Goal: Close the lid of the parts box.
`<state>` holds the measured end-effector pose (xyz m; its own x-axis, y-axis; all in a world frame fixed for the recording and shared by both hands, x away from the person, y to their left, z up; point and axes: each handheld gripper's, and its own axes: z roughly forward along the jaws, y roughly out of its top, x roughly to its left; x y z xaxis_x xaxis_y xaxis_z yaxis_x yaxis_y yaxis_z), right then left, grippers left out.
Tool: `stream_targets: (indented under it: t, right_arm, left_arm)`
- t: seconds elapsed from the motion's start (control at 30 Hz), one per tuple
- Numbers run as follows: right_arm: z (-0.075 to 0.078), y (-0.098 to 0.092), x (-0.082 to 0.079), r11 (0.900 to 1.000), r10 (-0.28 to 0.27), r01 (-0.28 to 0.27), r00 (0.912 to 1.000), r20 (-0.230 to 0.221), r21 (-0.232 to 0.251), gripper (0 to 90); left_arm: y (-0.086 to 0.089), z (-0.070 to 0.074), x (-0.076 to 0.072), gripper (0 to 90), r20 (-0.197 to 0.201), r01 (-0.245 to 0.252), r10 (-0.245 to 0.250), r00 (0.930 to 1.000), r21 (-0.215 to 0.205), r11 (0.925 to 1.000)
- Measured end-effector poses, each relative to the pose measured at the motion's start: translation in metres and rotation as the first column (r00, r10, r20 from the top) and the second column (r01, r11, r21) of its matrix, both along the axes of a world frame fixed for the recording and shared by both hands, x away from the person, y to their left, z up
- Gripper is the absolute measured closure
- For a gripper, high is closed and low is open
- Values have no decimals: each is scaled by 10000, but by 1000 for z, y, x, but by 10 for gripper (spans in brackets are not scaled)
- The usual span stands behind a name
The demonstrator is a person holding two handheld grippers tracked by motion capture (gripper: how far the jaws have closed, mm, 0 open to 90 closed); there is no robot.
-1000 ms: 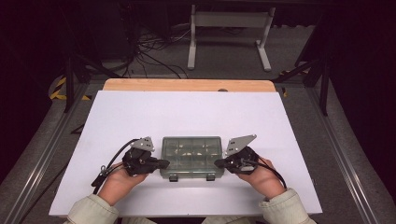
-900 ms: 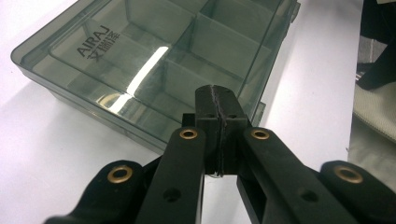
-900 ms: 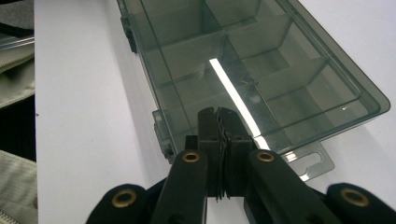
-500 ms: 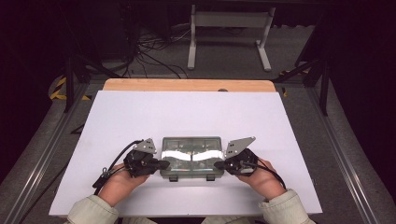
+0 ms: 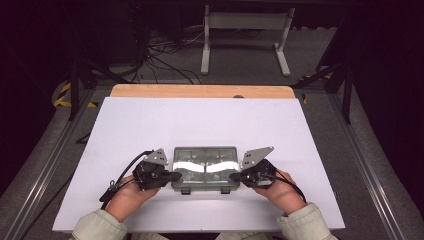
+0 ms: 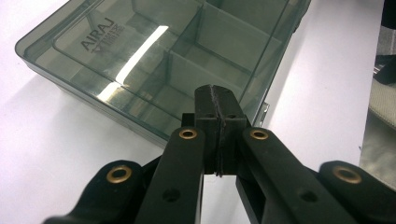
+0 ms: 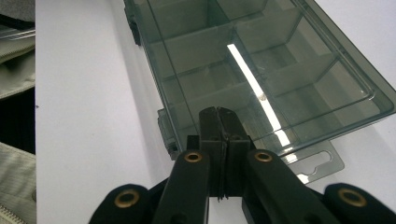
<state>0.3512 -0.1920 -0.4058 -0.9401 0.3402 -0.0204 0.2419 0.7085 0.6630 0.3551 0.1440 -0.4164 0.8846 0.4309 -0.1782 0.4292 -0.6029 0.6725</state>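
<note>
**Smoky plastic box flanked by two closed grippers**

From the high view, the compartment box is seen lying flat on the white table, near its front edge, with the left gripper at its left end and the right gripper at its right end. A bright reflection is carried across the lid. What is missed from above is supplied by the left gripper view: raised lettering is read on the lid, and inner dividers are made out through the tinted plastic. In the right gripper view a hang tab and a front latch are picked out. Both pairs of jaws are pressed together with nothing between them, each tip placed over the box's near edge; whether contact is made cannot be told.
</note>
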Motion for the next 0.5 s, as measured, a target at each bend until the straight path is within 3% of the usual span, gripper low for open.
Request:
stream_targets:
  t: [0.27, 0.4, 0.5]
  right_arm:
    - [-1, -1, -1, 9999, -77, 76, 9999, 98, 141, 889]
    - [0, 0, -3, 9998, -205, 204, 9989, 413, 36, 836]
    - [1, 2, -5, 9996, -238, 248, 9975, 670, -140, 803]
  left_arm:
    - [0, 0, 0, 887, -169, -197, 194, 9997, -119, 9997]
    - [1, 1, 0, 838, -389, -254, 242, 9990, -305, 9992]
    - [1, 1, 0, 766, -333, -326, 314, 9990, -374, 9988]
